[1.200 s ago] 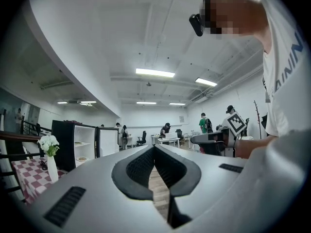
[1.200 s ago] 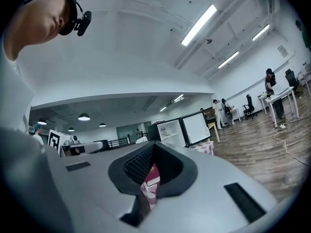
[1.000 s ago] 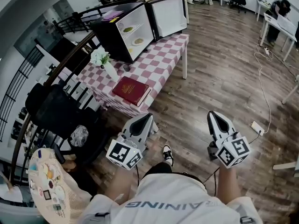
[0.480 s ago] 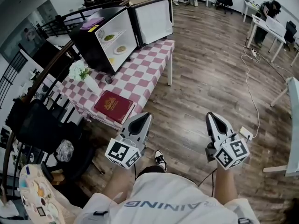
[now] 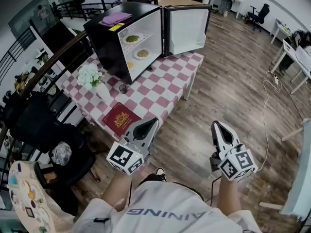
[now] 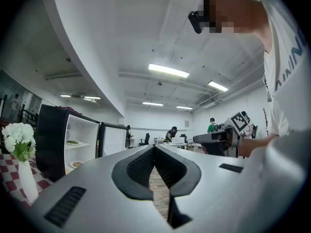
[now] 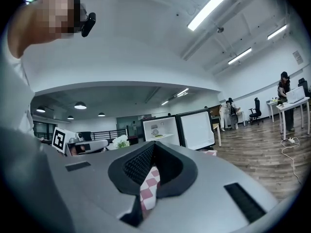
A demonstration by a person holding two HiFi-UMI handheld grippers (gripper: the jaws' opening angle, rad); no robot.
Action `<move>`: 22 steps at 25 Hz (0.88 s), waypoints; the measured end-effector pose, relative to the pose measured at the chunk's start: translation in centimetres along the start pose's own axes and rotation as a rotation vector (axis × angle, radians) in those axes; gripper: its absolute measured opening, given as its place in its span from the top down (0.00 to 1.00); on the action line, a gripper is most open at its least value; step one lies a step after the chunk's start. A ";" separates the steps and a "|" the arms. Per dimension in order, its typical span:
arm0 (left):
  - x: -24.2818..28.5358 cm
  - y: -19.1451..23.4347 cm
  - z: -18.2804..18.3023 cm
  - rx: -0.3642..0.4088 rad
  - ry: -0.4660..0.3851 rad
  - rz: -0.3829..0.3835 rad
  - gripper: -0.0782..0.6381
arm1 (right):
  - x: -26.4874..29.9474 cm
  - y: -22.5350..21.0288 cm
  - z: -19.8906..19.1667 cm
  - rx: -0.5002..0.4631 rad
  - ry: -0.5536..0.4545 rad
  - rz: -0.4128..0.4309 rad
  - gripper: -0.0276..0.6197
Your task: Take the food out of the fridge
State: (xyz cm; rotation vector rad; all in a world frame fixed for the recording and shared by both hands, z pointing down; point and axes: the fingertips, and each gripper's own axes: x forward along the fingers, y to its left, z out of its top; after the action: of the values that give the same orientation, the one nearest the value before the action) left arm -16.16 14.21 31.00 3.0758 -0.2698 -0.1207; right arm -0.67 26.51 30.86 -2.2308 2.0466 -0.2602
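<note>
Only the shirt (image 5: 160, 211) reads — "AINING"; the fridge (image 5: 104, 40) bears a yellow label (image 5: 116, 27) — illegible.

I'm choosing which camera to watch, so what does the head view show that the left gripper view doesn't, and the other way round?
Only the head view: the red book and the cable on the floor. Only the left gripper view: the ceiling lights and the head camera. Both: the open fridge, the food on its shelves, the flowers, the checked table and the right gripper.
</note>
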 end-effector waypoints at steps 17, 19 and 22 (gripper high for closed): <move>10.9 9.4 -1.0 0.036 0.006 0.234 0.88 | 16.2 -9.1 0.7 0.035 0.040 0.245 0.93; 13.2 9.9 -0.9 0.045 0.000 0.292 0.88 | 18.3 -11.1 1.4 0.019 0.046 0.304 0.93; 16.5 10.4 -0.8 0.060 -0.006 0.368 0.88 | 21.2 -13.9 2.4 0.003 0.061 0.379 0.93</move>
State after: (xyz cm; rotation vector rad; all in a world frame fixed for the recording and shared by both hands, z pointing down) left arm -1.74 1.10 31.17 3.0184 -0.8444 -0.1059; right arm 15.13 6.61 32.37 -1.8004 2.4396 -0.2981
